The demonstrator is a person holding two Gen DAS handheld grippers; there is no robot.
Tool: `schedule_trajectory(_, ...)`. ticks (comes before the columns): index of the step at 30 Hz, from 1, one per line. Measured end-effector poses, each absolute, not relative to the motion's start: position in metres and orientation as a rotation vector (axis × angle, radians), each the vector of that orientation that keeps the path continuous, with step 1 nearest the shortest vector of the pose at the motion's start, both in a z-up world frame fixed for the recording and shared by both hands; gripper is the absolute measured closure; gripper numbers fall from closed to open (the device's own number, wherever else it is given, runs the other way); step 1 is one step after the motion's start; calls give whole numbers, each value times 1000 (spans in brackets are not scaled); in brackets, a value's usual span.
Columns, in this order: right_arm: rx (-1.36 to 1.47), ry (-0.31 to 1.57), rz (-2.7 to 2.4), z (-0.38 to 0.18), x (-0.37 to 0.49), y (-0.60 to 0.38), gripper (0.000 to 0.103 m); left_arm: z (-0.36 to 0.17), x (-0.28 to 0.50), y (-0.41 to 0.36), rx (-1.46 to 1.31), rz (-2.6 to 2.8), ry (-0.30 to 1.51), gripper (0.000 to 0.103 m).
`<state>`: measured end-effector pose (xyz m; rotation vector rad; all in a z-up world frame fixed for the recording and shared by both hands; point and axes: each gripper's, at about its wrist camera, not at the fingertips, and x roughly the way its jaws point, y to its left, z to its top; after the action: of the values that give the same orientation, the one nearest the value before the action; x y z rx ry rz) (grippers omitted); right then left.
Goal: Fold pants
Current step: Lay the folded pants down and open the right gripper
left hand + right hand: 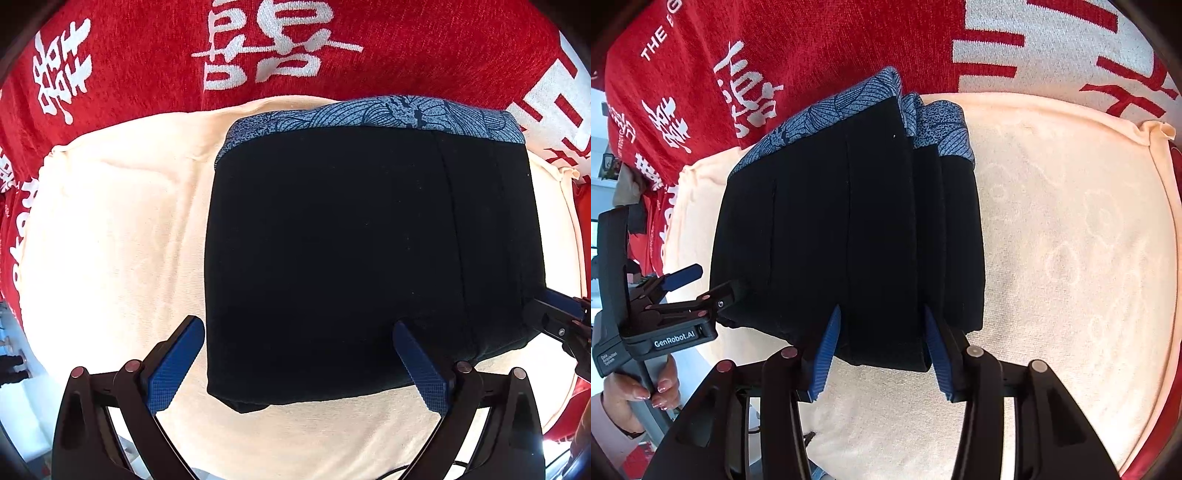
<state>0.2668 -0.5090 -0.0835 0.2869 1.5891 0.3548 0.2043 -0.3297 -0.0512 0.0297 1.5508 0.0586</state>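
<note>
The black pants (351,258) lie folded into a thick, nearly square packet on the cream towel (110,240), with the blue leaf-patterned waistband (369,114) at the far edge. The cloth is matte and smooth, with straight seams running along it; in your right wrist view the layers (923,221) stand stacked like steps on the right side.

Your left gripper (299,365) has its jaws spread wide over the near edge of the packet; one blue ribbed pad (173,369) is over the towel, the other over the black cloth, and they pinch nothing.

Your right gripper (882,350) has its two blue pads on both sides of a fold at the near edge. If they really press on the cloth, I cannot tell.

The towel is soft, looped, with a faint embossed pattern and a hemmed border. Under it is a red knitted blanket (147,55) with white characters. Your hand (639,387) holds the left gripper's handle at the left border of the right wrist view. Nothing lies on top of the packet
</note>
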Motion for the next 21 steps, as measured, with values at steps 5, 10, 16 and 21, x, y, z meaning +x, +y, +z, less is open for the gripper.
schedule_trajectory(5, 296, 1585, 346, -78, 266, -514, 47, -50, 209, -314, 19, 74, 1548, 1)
schedule_trajectory(10, 353, 1552, 313, -68, 267, -536, 35, -47, 216, -284, -9, 92, 1523, 1)
schedule_trajectory(16, 420, 1562, 327, -75, 273, -564, 24, -61, 223, -248, -35, 120, 1535, 1)
schedule_trajectory(21, 520, 1573, 383, -91, 282, -577, 23, -69, 231, -230, -122, 53, 1528, 1)
